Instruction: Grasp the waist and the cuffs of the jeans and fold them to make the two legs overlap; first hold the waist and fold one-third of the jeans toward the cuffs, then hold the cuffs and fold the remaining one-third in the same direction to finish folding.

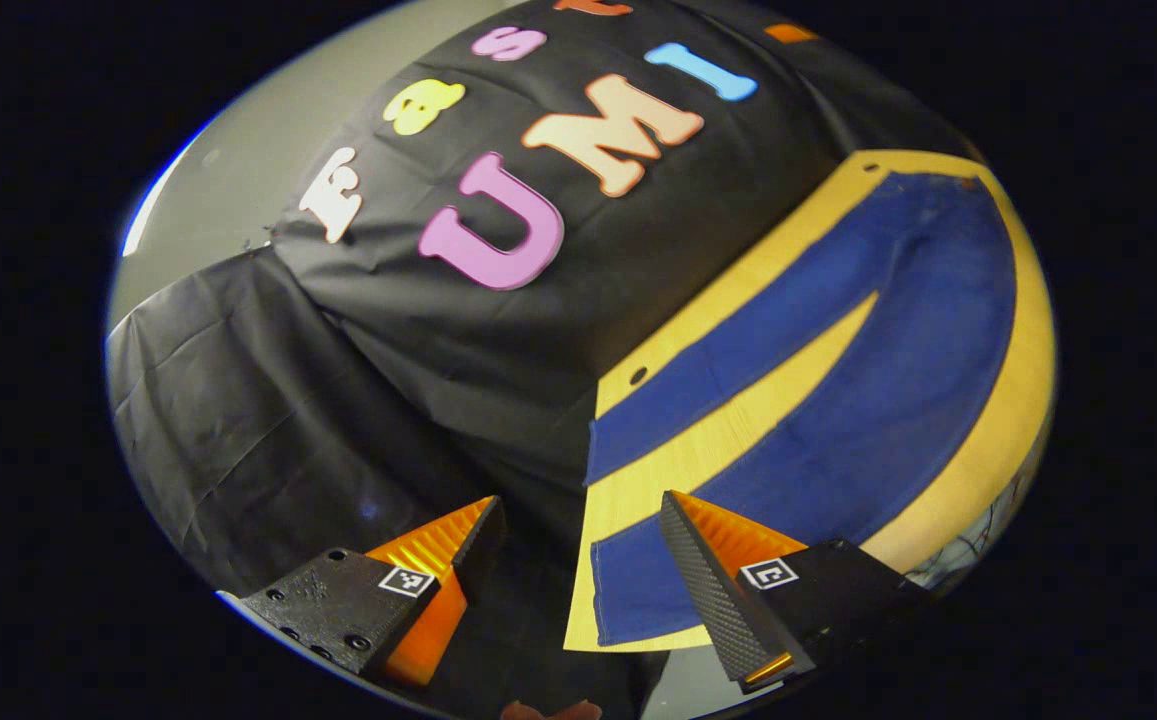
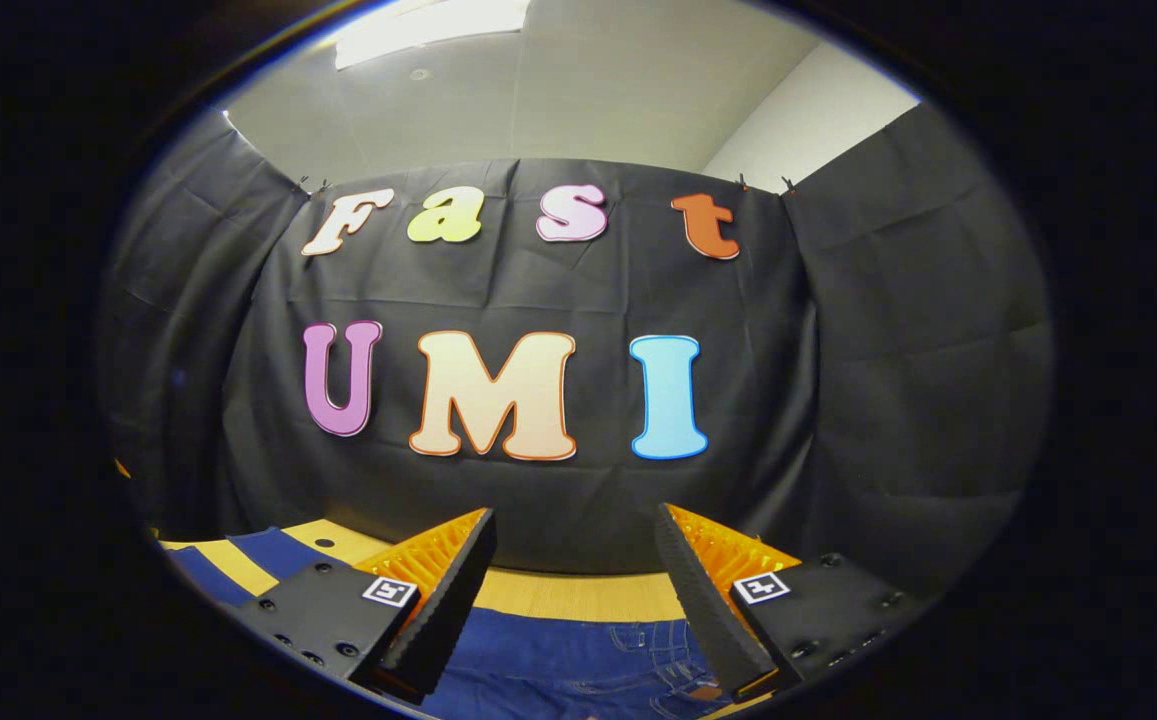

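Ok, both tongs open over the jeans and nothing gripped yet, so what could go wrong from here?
1. In the left gripper view the left tongs sit at the table corner by the near cuff of the jeans; a closing bite might catch only the hem edge and slip.
2. The legs lie spread apart with bare table between them, so overlapping them could drag or wrinkle the fabric.
3. The right tongs hover above the waist and could pinch just one layer.

Blue denim jeans (image 1: pixel 838 390) spread flat on the light wooden table (image 1: pixel 1018 400), legs parted, the black cloth wall (image 1: pixel 388 380) hung behind the table's far edge
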Tool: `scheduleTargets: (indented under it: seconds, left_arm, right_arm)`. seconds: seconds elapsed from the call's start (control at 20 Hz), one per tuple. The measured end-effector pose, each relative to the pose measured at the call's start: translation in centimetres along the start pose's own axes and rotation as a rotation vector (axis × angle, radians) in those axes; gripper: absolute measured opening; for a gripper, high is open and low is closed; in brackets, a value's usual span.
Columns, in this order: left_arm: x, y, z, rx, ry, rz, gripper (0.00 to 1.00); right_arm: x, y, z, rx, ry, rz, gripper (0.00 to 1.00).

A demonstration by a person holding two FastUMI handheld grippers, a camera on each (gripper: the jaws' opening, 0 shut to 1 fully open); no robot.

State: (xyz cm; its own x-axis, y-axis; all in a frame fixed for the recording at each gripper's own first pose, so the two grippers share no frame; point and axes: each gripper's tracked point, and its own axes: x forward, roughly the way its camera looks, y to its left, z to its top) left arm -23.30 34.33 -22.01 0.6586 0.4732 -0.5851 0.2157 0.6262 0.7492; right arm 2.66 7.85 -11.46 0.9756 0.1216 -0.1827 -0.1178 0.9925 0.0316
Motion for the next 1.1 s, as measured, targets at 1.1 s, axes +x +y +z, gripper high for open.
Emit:
scheduleTargets:
  seconds: [1.1]
  left_arm:
    - [3.6, -10.4, -13.5, 0.753, 0.088, -0.551, 0.88]
  right_arm:
    - [0.5, 0.1, -5.9, -0.059, 0.133, -0.117, 0.99]
